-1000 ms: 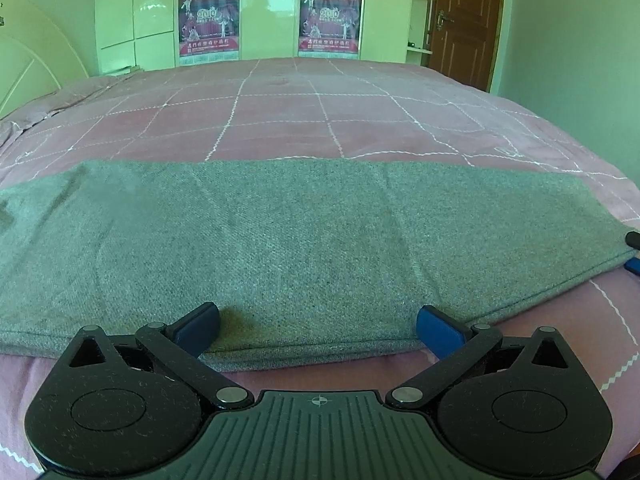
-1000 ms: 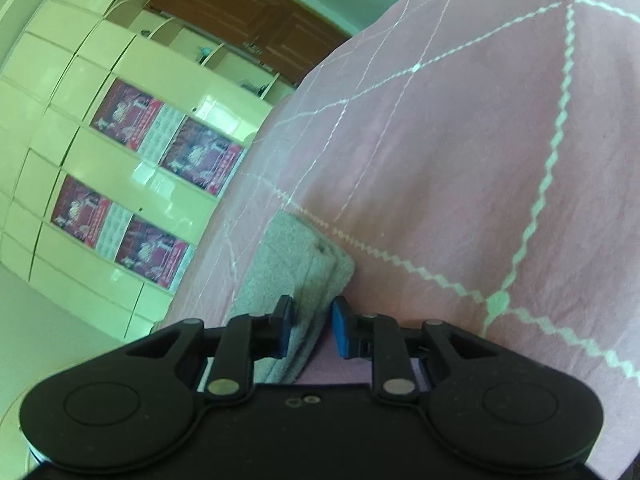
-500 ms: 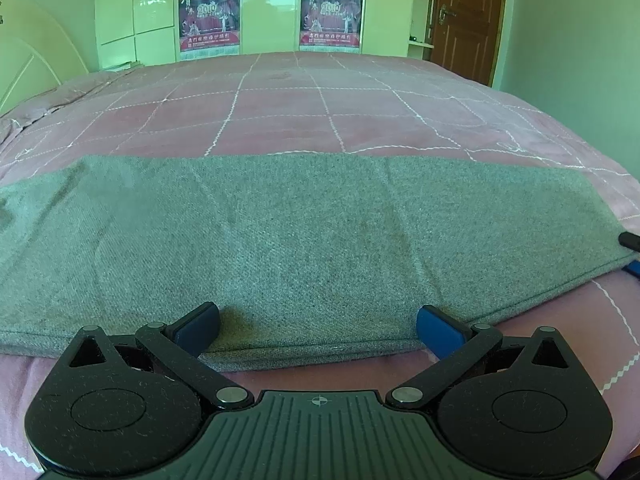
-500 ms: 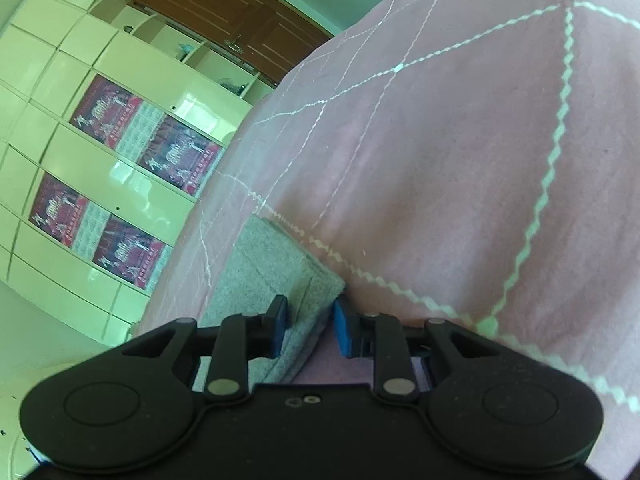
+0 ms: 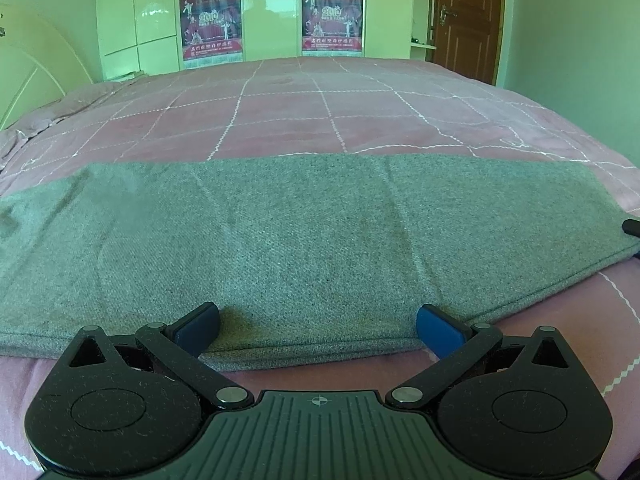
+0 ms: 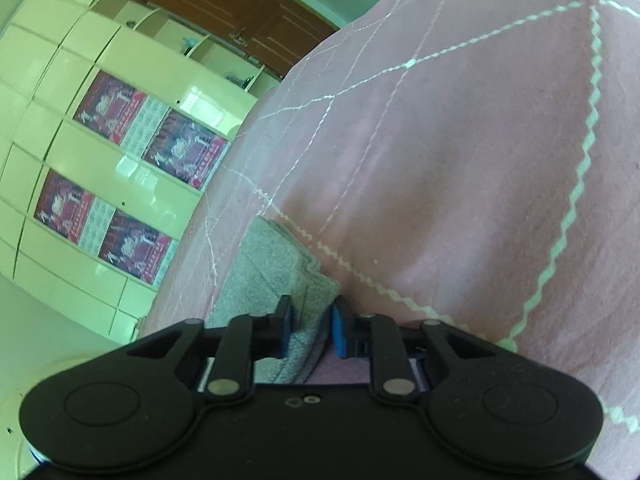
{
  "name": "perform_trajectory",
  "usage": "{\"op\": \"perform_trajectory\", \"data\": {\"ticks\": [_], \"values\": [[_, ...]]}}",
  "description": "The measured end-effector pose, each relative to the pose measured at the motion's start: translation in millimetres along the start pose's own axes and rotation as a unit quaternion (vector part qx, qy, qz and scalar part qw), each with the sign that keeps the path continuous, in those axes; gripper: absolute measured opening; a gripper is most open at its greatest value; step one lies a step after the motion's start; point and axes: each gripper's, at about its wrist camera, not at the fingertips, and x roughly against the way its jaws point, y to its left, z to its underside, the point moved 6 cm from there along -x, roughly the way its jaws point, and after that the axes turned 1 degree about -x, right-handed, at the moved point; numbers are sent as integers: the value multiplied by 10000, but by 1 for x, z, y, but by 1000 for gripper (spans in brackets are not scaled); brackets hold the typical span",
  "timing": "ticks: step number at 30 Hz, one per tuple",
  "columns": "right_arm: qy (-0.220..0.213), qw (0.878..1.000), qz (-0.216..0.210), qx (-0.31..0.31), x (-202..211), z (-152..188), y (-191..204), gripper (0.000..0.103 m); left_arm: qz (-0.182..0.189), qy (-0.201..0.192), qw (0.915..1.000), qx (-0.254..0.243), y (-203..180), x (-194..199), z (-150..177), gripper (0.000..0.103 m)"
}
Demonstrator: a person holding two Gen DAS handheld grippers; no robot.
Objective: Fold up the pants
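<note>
Grey pants (image 5: pixel 304 248) lie flat as a long band across the pink bedspread (image 5: pixel 288 112). My left gripper (image 5: pixel 318 330) is wide open, its blue fingertips resting on the pants' near edge. My right gripper (image 6: pixel 311 326) is nearly shut around the end of the pants (image 6: pixel 276 264), rolled on its side; the cloth fills the narrow gap between the blue pads. A bit of the right gripper (image 5: pixel 632 227) shows at the pants' right end in the left wrist view.
A green wardrobe with two red posters (image 5: pixel 272 20) stands beyond the bed. A brown door (image 5: pixel 468 20) is at the back right. A headboard (image 5: pixel 36 80) is at the left. The bed's right edge drops off near the wall.
The left wrist view has dipped lower toward the bed. The right gripper stays on the pants' end and has rolled slightly; the pants have not moved.
</note>
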Motion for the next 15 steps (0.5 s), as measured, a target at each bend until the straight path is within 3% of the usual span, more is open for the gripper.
{"op": "perform_trajectory", "data": {"ticks": [5,8,13,15], "values": [[-156,9982,-107,577,12,0,41,8,23,-15,10000,-22,0,0,0,103],[-204,9928,-333,1128,21,7,89,8,385,-27,9993,-10,14,11,-4,103],[-265,9672,-863,2376,33,53,197,8,116,-460,9983,331,130,51,2,103],[-213,9568,-1132,2669,32,84,237,8,-312,-629,9962,513,193,65,7,103]]}}
